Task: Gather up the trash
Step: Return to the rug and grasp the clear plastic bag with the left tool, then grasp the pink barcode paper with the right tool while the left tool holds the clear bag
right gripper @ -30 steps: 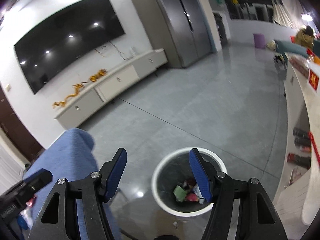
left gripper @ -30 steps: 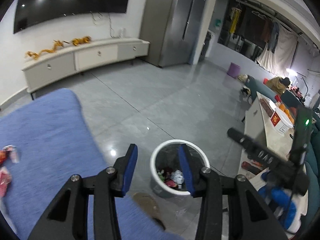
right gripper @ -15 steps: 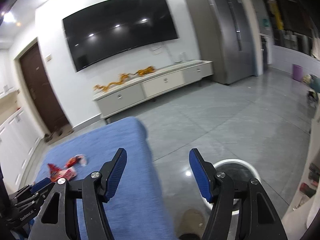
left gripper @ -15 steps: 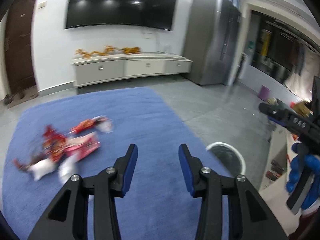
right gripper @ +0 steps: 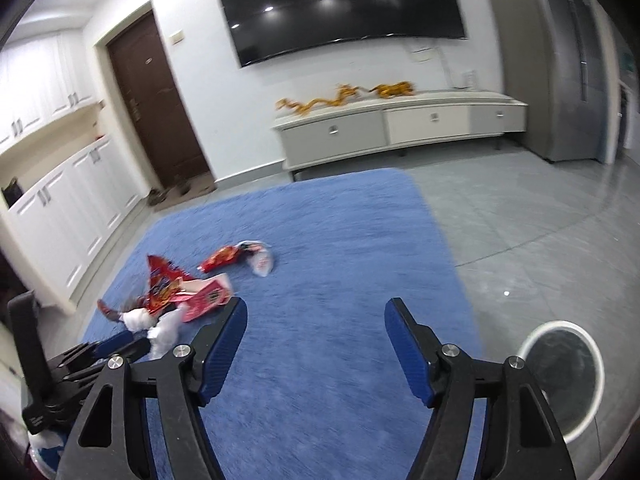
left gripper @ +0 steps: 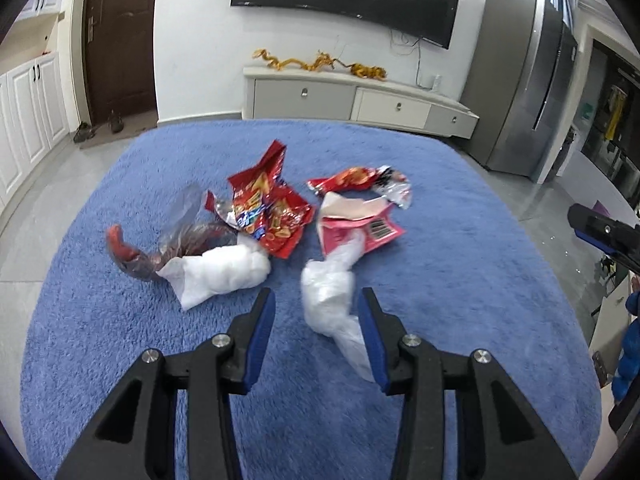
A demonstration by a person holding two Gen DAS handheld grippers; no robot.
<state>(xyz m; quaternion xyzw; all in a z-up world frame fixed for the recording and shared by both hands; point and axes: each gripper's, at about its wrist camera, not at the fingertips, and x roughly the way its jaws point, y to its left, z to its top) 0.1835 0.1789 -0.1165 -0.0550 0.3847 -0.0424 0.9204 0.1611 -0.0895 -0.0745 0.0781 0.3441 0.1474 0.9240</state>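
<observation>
Trash lies on a blue rug (left gripper: 460, 280): a red snack bag (left gripper: 272, 208), a pink wrapper (left gripper: 360, 228), a red wrapper (left gripper: 352, 178), a white tissue wad (left gripper: 228, 272) and a white plastic wad (left gripper: 332, 304). My left gripper (left gripper: 316, 304) is open, its jaws on either side of the white plastic wad, low over the rug. My right gripper (right gripper: 316, 316) is open and empty above the rug, to the right of the trash pile (right gripper: 188, 292). The white trash bin (right gripper: 560, 376) stands on the floor at the right.
A white TV cabinet (left gripper: 360, 100) stands against the far wall under a black TV (right gripper: 340, 4). A grey fridge (left gripper: 528, 80) is at the right, a brown door (left gripper: 116, 36) and white cupboards (right gripper: 64, 208) at the left. Grey tile floor (right gripper: 540, 216) surrounds the rug.
Both grippers swung left from over the bin to the rug. The left gripper came down around the white plastic wad. Both stayed open.
</observation>
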